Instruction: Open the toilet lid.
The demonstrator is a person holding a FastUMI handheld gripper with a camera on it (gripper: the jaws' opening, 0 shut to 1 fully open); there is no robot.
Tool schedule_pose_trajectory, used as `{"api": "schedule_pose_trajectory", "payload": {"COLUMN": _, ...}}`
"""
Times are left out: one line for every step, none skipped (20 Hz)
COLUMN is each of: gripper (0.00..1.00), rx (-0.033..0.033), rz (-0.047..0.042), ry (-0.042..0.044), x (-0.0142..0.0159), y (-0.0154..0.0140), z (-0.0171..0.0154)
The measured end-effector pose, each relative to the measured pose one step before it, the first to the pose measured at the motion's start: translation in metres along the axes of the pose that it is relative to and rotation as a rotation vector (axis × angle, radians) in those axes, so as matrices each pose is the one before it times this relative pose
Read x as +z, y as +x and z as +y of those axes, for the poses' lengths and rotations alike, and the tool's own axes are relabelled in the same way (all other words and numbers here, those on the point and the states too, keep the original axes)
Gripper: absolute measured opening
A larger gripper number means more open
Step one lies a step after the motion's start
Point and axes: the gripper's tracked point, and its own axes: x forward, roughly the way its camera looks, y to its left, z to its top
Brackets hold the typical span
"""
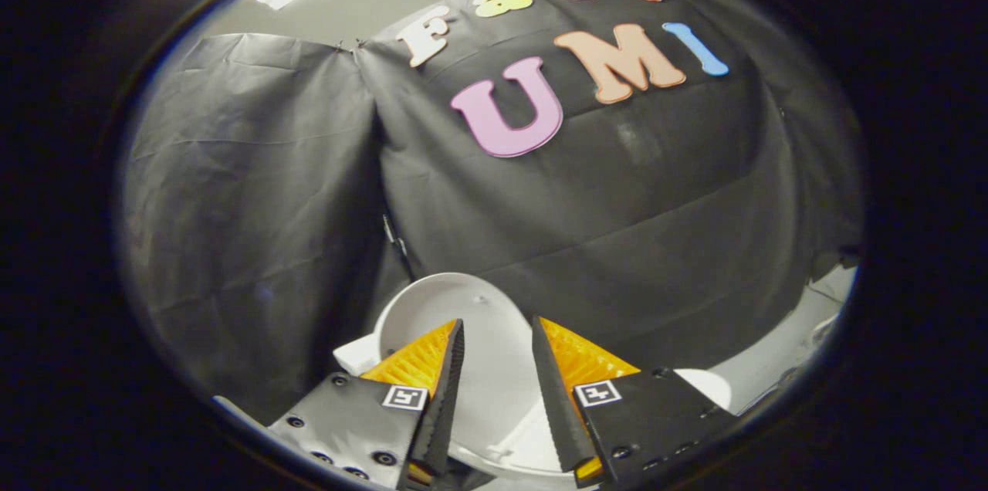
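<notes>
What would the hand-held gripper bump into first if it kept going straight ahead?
Most likely the white toilet lid, standing raised just ahead of the open hand-held gripper, between its fingers. The black cloth wall hangs behind it. Depth is hard to judge.

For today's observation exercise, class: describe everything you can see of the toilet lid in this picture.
The toilet lid is white, smooth and glossy, like plastic, with a rounded top edge. It stands raised, its inner face turned toward the camera, leaning back against the black cloth wall. Two small bumps show near its top. It lies just beyond the gripper, seen through the gap between the open fingers; neither finger clearly touches it.
</notes>
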Motion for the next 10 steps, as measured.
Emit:
{"api": "schedule_pose_trajectory", "payload": {"gripper": 0.55, "rx": -0.01796, "rz": 0.00379, "ry": -0.02775, "x": 0.00547, "y": -0.00626, "z": -0.01930}}
{"api": "schedule_pose_trajectory", "payload": {"gripper": 0.55, "rx": -0.02217, "rz": 0.00609, "ry": -0.02854, "x": 0.00514, "y": -0.00655, "z": -0.02191}}
{"api": "schedule_pose_trajectory", "payload": {"gripper": 0.55, "rx": -0.02119, "rz": 0.00674, "ry": -0.02733, "x": 0.00538, "y": -0.00655, "z": -0.02228}}
{"api": "schedule_pose_trajectory", "payload": {"gripper": 0.55, "rx": -0.01408, "rz": 0.00632, "ry": -0.02543, "x": 0.00531, "y": -0.00735, "z": -0.02092}}
{"api": "schedule_pose_trajectory", "payload": {"gripper": 0.55, "rx": -0.01347, "rz": 0.00523, "ry": -0.02484, "x": 0.00378, "y": -0.00815, "z": -0.01987}}
{"api": "schedule_pose_trajectory", "payload": {"gripper": 0.55, "rx": -0.01925, "rz": -0.00351, "ry": -0.02262, "x": 0.00448, "y": -0.00914, "z": -0.02053}}
{"api": "schedule_pose_trajectory", "payload": {"gripper": 0.55, "rx": -0.01551, "rz": -0.00464, "ry": -0.01762, "x": 0.00355, "y": -0.00853, "z": -0.01968}}
{"api": "schedule_pose_trajectory", "payload": {"gripper": 0.55, "rx": -0.00275, "rz": -0.00228, "ry": -0.01441, "x": 0.00096, "y": -0.00893, "z": -0.01320}}
{"api": "schedule_pose_trajectory", "payload": {"gripper": 0.55, "rx": 0.00202, "rz": 0.00420, "ry": -0.01430, "x": -0.00017, "y": -0.00952, "z": -0.01115}}
{"api": "schedule_pose_trajectory", "payload": {"gripper": 0.55, "rx": 0.00338, "rz": 0.00993, "ry": -0.01645, "x": -0.00379, "y": -0.00996, "z": -0.01129}}
